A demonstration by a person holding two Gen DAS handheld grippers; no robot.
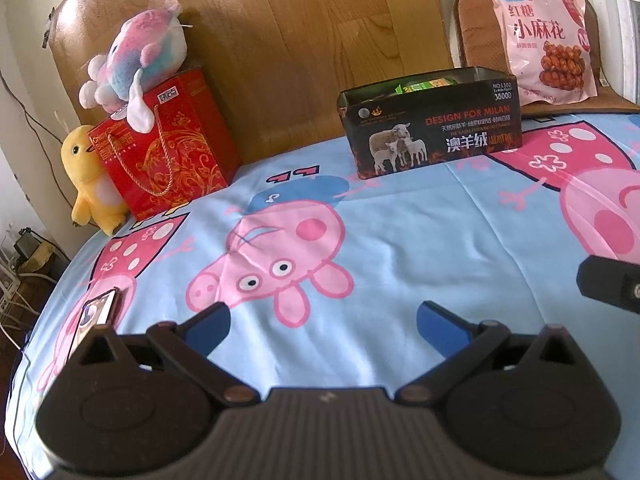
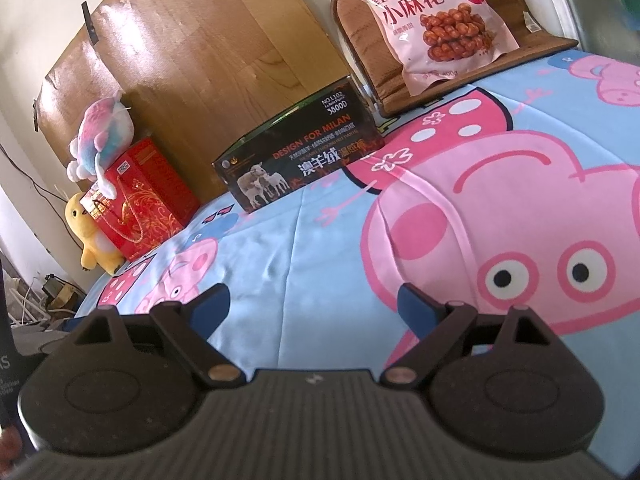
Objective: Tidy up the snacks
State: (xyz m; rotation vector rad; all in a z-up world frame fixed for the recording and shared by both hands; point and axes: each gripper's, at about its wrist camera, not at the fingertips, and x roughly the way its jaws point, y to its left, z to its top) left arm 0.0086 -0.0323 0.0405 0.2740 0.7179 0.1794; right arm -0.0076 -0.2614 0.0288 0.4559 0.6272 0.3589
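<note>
Pink foil bag (image 2: pixel 430 20): probably light, crinkly, slippery, contents brittle; best pinched at top seal or side edge, not across belly. Stands upright far ahead and right of right gripper (image 2: pixel 314 306), leaning on chair (image 2: pixel 362 46); long axis vertical, print facing fingers. Box (image 1: pixel 430 128) ahead of left gripper (image 1: pixel 322 320), open top up, long side facing. Both pairs of fingers spread wide, holding nothing.

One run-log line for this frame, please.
left gripper: open, empty | right gripper: open, empty | black box: open, green packets inside | pink snack bag: on chair
</note>
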